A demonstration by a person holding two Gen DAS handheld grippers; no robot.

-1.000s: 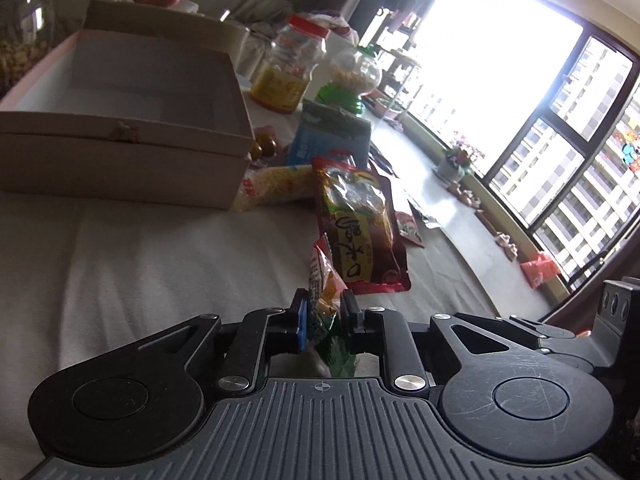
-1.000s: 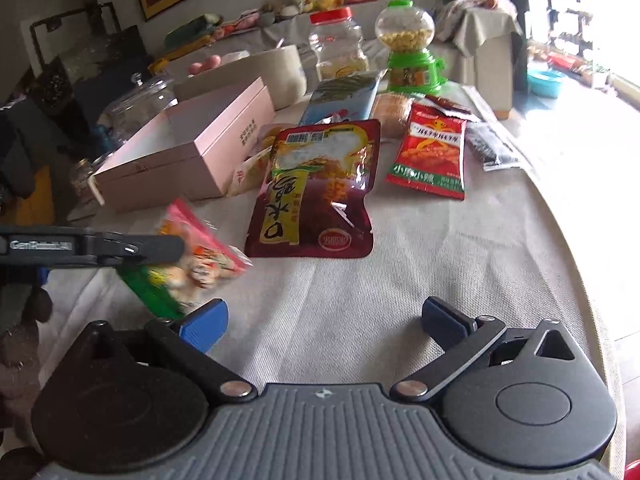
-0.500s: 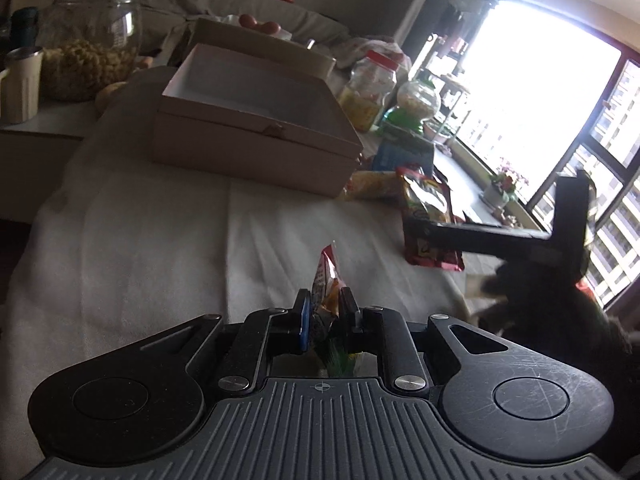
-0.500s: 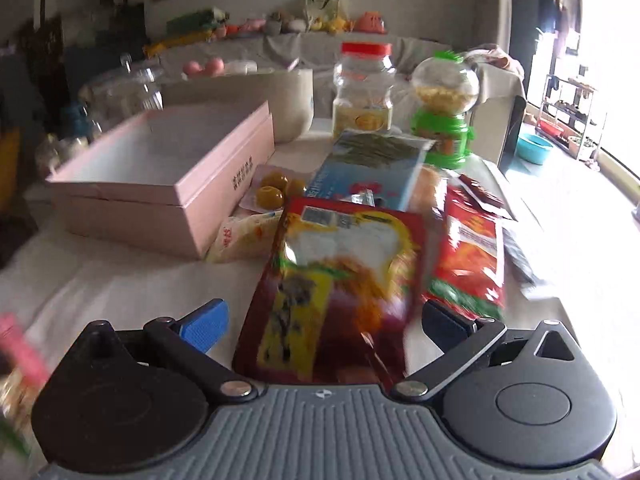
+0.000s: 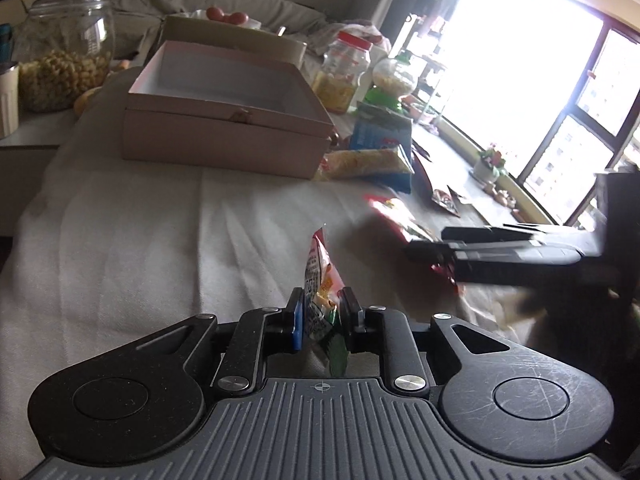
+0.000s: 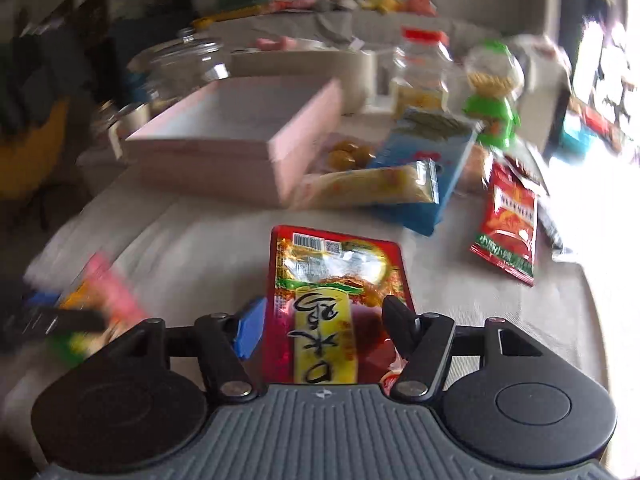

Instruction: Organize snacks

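1. Bright window light falls across the cloth-covered table point(image 5: 140, 240), where packets lie scattered beside an open pink box point(image 6: 224, 136), likely their destination.
2. Between the half-closed jaws of the right gripper point(image 6: 322, 322), which have just been closing, sits the big red snack bag point(image 6: 336, 304); whether they pinch it I cannot tell.
3. Clamped nearly shut, the left gripper point(image 5: 322, 308) holds a small snack packet point(image 5: 320, 276) upright, ready for carrying.

We note a pale pink box point(image 6: 256, 140), a red pouch point(image 6: 336, 300) with yellow label and black script, a blue packet point(image 6: 432, 160), and a green-based dispenser point(image 6: 494, 120) far right.
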